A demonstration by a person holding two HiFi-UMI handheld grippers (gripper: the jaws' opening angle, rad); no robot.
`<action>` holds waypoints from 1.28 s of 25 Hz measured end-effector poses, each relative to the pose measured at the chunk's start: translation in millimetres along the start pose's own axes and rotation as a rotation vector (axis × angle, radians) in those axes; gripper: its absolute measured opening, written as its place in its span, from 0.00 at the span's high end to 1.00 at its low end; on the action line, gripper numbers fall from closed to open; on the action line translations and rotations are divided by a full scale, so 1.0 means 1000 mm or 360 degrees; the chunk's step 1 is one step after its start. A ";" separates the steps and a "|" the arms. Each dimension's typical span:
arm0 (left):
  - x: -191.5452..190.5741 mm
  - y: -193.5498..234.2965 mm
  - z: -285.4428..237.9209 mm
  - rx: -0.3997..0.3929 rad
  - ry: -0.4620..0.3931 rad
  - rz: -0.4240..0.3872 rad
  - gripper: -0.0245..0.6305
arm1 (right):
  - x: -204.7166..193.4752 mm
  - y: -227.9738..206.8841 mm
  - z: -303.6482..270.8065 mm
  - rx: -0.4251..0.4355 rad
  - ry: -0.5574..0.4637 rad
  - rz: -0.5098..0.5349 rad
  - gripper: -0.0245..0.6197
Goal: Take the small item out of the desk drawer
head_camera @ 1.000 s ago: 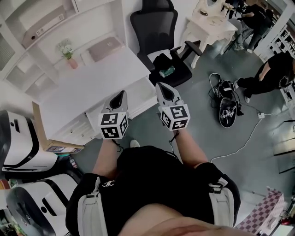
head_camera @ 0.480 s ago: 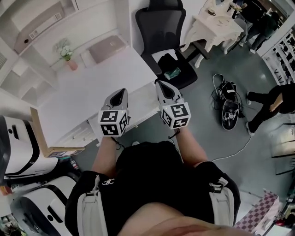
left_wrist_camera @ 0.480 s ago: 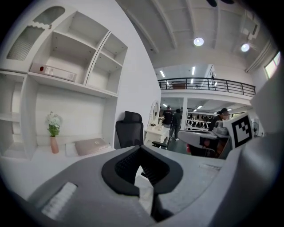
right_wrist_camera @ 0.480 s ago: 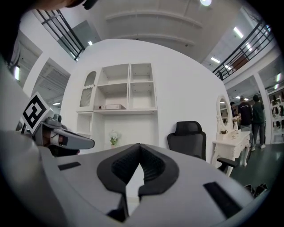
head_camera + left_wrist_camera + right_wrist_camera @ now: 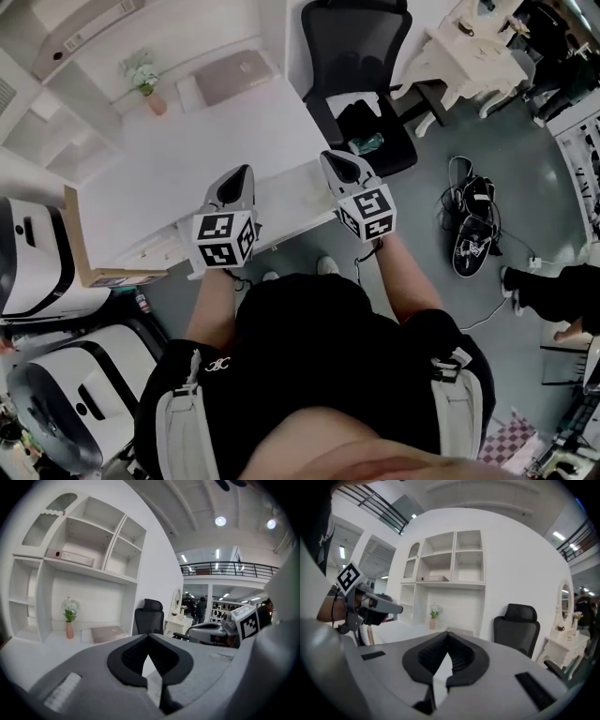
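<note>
1. Head view: closer in than a second ago, with the white desk [image 5: 187, 159] now spreading from 9 to 12 o'clock. Left gripper [image 5: 246, 174] and right gripper [image 5: 334, 159] side by side at centre, tips toward 12 o'clock over the desk's front edge. Front panel [image 5: 289, 223] just beneath them, no drawer seen pulled out; small item nowhere in sight (presumably still inside).
2. Left gripper view: jaws pressed together, nothing between them; flower vase [image 5: 69, 629] at 9 o'clock.
3. Right gripper view: jaws likewise closed and empty; office chair [image 5: 516, 630] at 3 o'clock.
4. Judged: approach about done, drawer still to be opened before any pick.
</note>
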State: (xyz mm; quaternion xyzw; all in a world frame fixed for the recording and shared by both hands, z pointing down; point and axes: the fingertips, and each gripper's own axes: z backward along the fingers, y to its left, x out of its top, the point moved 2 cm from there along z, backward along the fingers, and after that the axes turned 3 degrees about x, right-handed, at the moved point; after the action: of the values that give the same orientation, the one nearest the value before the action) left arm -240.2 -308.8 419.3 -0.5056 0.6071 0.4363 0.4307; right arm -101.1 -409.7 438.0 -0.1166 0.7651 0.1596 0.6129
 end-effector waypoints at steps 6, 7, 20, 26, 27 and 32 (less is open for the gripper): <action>-0.014 0.010 0.016 0.0193 0.0002 0.0064 0.94 | -0.040 0.016 -0.024 0.0442 0.0251 0.0288 0.83; -0.017 0.012 0.018 0.0231 0.0002 0.0078 0.94 | -0.048 0.019 -0.029 0.0516 0.0301 0.0336 0.81; -0.033 0.047 0.048 0.0620 -0.0007 0.0183 0.94 | -0.167 0.023 -0.074 0.1085 0.0861 0.0800 0.81; -0.043 0.053 0.061 0.0715 0.0008 0.0216 0.94 | -0.206 0.023 -0.084 0.1232 0.1045 0.0863 0.81; -0.045 0.051 0.062 0.0729 0.0011 0.0221 0.94 | -0.210 0.023 -0.083 0.1260 0.1069 0.0884 0.80; -0.054 0.047 0.067 0.0796 0.0030 0.0255 0.94 | -0.244 0.021 -0.082 0.1381 0.1201 0.0975 0.77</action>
State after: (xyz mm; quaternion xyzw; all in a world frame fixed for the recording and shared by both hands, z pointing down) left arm -275.0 -225.7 459.1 -0.3378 0.7382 0.3008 0.5005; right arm -129.3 -426.2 694.3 0.3169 0.9213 -0.0482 0.2202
